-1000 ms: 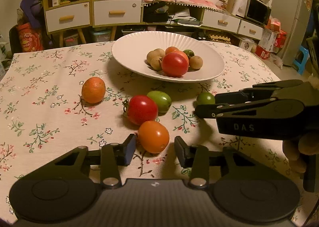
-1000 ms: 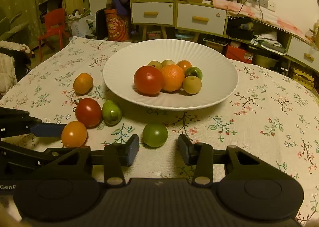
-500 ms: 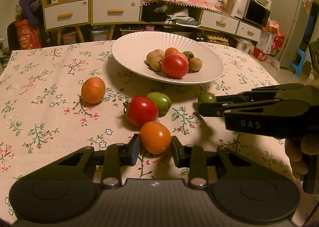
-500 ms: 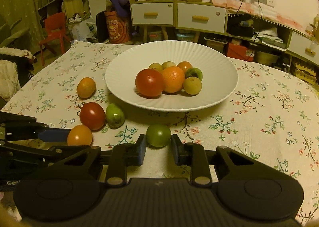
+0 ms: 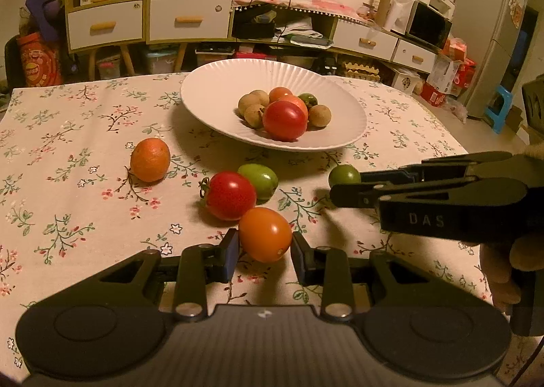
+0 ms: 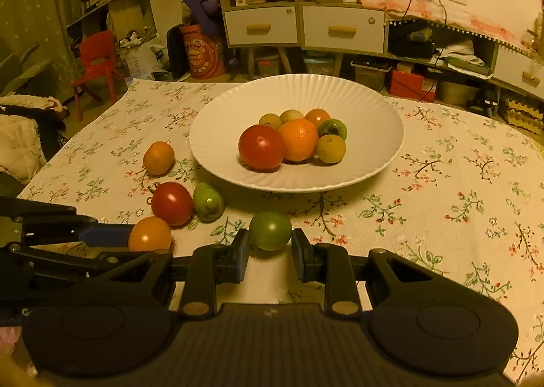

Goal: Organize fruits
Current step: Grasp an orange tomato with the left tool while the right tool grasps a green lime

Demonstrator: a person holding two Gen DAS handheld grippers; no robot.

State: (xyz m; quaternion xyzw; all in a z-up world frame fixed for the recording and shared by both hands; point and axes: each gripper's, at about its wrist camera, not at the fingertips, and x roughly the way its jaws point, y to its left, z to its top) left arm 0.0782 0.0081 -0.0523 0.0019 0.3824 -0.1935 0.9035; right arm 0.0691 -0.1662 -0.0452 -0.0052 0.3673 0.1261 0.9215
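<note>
A white plate [image 5: 217, 94] [image 6: 367, 105] holds several fruits, among them a red tomato [image 5: 285, 120] [image 6: 261, 147]. My left gripper [image 5: 263, 252] is shut on an orange tomato [image 5: 265, 234] [image 6: 149, 234] on the floral cloth. My right gripper [image 6: 270, 251] is shut on a small green tomato [image 6: 270, 230] [image 5: 344, 176]; it also shows in the left wrist view [image 5: 346, 188]. A red tomato [image 5: 231, 195] [image 6: 171, 203], a green fruit [image 5: 258, 176] [image 6: 208, 201] and an orange [image 5: 150, 159] [image 6: 158, 157] lie loose on the cloth.
The table's far edge runs behind the plate, with drawers and shelves [image 5: 146, 20] beyond. A red chair [image 6: 98, 60] stands off the table's left side. A fridge [image 5: 489, 33] stands at the far right.
Both grippers moved forward around their tomatoes and their jaws closed, from wide open to touching the fruit. The loose fruits have not moved.
</note>
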